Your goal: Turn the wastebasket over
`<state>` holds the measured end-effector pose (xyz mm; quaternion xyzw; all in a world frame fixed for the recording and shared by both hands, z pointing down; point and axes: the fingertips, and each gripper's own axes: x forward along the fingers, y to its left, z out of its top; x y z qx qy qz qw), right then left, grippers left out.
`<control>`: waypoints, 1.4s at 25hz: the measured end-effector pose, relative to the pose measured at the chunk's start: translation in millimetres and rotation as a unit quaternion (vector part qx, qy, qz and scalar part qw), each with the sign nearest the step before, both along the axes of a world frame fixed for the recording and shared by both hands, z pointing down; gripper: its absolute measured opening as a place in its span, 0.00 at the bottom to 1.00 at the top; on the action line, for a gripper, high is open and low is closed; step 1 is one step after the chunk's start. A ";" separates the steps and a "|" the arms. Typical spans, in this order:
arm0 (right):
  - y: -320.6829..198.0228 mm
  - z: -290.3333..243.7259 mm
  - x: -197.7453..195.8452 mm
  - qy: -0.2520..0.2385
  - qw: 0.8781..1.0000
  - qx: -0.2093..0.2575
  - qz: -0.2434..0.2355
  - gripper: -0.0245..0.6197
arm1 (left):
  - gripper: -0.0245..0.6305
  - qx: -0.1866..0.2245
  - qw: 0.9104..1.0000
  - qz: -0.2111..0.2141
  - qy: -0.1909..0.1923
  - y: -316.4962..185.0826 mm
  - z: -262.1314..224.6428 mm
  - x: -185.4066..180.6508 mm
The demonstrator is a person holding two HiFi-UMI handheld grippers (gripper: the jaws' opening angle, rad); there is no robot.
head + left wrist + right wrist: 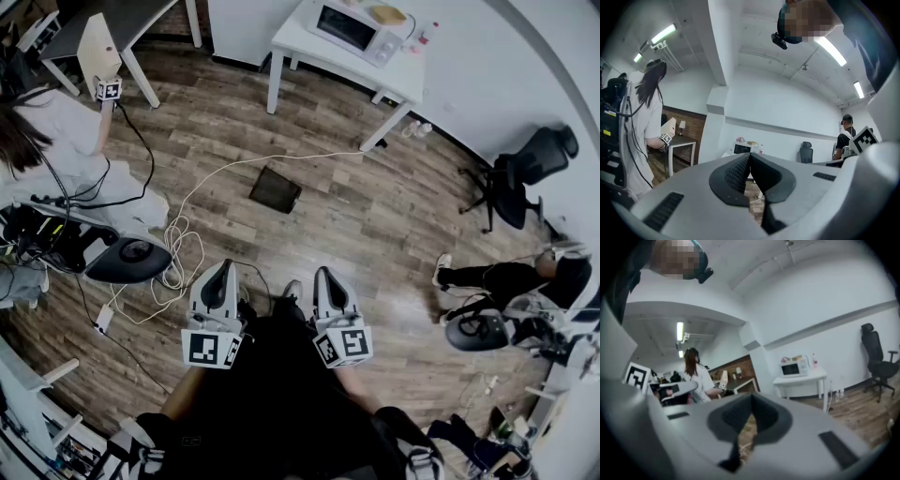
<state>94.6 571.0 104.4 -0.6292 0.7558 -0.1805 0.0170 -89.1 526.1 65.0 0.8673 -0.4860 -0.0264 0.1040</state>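
Nearest us, at the bottom centre of the head view, sit the grey-and-white left tool (223, 270) and its twin, the right tool (325, 276), each with a black-and-white marker cube, side by side and pointing up the frame. In their own views the left tool (750, 157) and the right tool (751, 399) each have their dark ribbed pads pressed together at the tips, with nothing between them.

The dark, square-sided plastic wastebasket (275, 189) lies on the brown wood-plank floor (375, 216), above the tools in the frame and well apart from both. It sits a little left of the midline between them, so we judge the left tool slightly nearer. Its outline is close to square and skewed, with no clear long axis. We cannot tell which way up it lies or whether anything is inside it.

A white cable (281, 157) runs just past it. At the upper centre, a white surface (291, 37) carries a white microwave oven (356, 30).
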 end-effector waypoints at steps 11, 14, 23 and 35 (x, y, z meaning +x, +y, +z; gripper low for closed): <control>-7.4 -2.3 -21.6 0.005 1.000 -0.001 0.001 0.09 | 0.09 -0.006 1.000 0.003 0.008 -6.8 2.9 -21.0; -5.9 -1.0 -31.1 0.006 1.000 -0.001 0.003 0.09 | 0.09 -0.003 1.000 0.007 0.010 -6.2 5.1 -30.2; -10.6 -1.0 -67.8 -0.001 1.000 0.002 0.023 0.09 | 0.09 -0.006 1.000 0.021 0.019 -11.3 8.5 -68.8; -16.3 9.0 -92.2 0.031 0.999 -0.011 0.043 0.09 | 0.09 -0.009 0.999 0.032 0.019 -18.6 22.9 -115.9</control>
